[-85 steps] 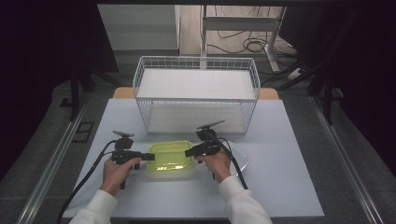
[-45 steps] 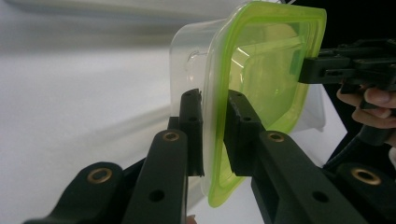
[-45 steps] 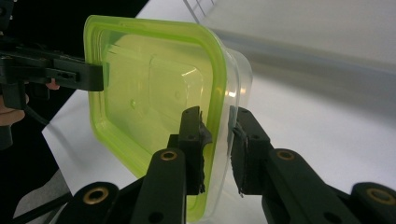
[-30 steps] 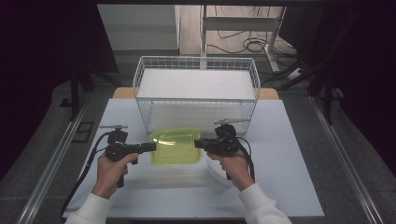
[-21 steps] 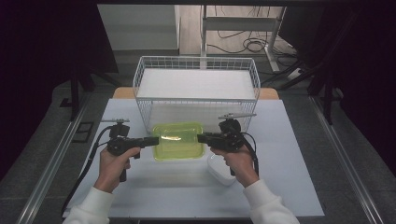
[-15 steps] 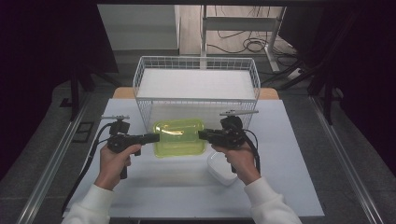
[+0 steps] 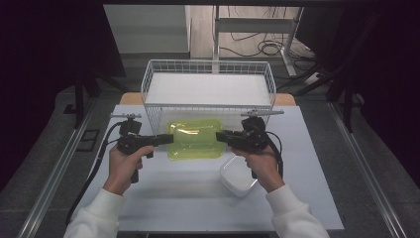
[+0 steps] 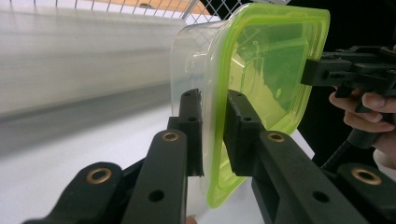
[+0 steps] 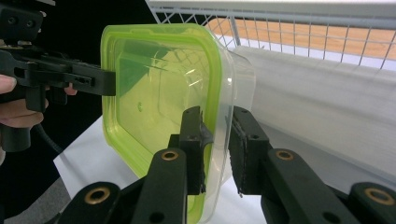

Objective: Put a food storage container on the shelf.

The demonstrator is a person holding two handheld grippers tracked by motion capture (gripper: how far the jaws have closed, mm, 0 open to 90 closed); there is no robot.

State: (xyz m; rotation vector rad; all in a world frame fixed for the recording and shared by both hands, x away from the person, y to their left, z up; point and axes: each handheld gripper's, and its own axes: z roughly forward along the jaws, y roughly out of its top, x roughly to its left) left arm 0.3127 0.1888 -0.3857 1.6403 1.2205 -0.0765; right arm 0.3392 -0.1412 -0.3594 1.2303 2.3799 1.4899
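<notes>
Green plastic sits between my two tongs: a clear box [image 7: 194, 139] with a green lid, held off the table [image 7: 163, 198] by its two short ends. My left tongs [image 7: 168, 139] clamp the box's rim at its nine o'clock end, and my right tongs [image 7: 221, 136] clamp the rim at its three o'clock end, so the box hangs level between them, lid side up in the high view.

From my left tongs' own camera [image 8: 212, 133], the two black jaws are closed on the edge where lid and clear wall meet, one jaw on the clear side, the other on the green side. Across the box [image 8: 252, 84], at about two o'clock in that picture, my other tongs bite the far edge, with fingers of my right hand [image 8: 369, 116] behind them.

From my right tongs' camera [image 9: 215, 140], the same grip shows mirrored: jaws pressed on the near rim of the box [image 9: 159, 98], and my left tongs holding the far edge at about ten o'clock.

In the high view the box hangs just in front of the white wire basket [image 7: 208, 87], which stands at twelve o'clock on the table; the box's far edge overlaps the basket's near wall in the picture, and I cannot tell whether they touch. A small white tub [image 7: 236, 173] rests on the table at about five o'clock from the box, partly under my right hand [image 7: 265, 166]. My left hand [image 7: 124, 166] grips its handle at about seven o'clock from the box.
</notes>
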